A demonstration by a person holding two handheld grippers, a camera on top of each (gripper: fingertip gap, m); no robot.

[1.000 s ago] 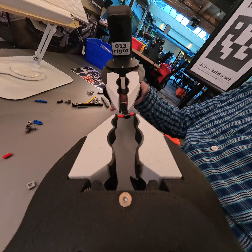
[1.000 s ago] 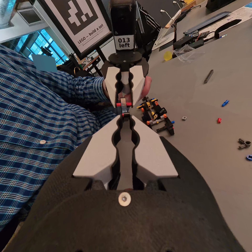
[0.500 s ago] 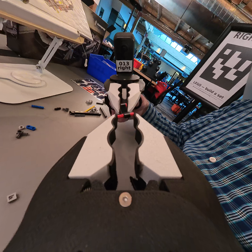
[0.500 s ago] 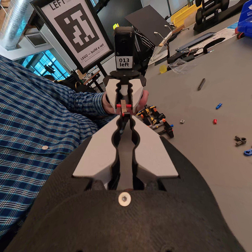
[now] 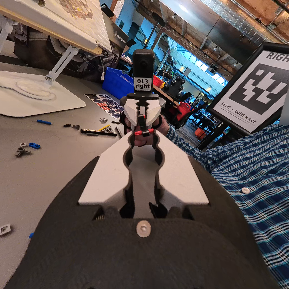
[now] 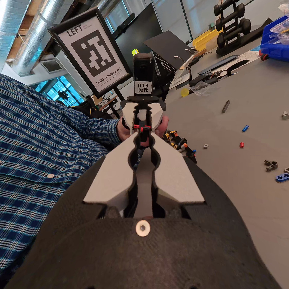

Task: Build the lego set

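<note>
In the left wrist view my left gripper (image 5: 143,133) is shut on a short red axle with a black bush (image 5: 143,133), held crosswise between its tips. My right gripper (image 5: 142,124) faces it tip to tip, shut on a small black piece with a red pin (image 5: 141,119). In the right wrist view my right gripper (image 6: 143,136) grips that black piece (image 6: 144,134), whose far end meets the red axle (image 6: 141,125) in my left gripper (image 6: 141,125). Both are held in the air above the grey table (image 5: 46,164).
A partly built black, yellow and orange assembly (image 6: 179,143) lies just right of the grippers. Loose pieces are scattered on the table: a long black beam (image 5: 98,132), a blue link (image 5: 34,145), a red pin (image 6: 241,144). A white stand base (image 5: 31,93) and a blue bin (image 5: 117,84) stand behind. A person's plaid sleeve (image 6: 46,140) is close. My two grippers' fingertips are within a few centimetres of each other. The blue link (image 5: 34,145) is about 20 centimeters from both grippers' fingertips. The right camera catches it too, in the right wrist view (image 6: 282,177).
Both grippers have tilted upward together, so more ceiling and less table shows. The two held pieces stay tip to tip, and both grips are unchanged.
</note>
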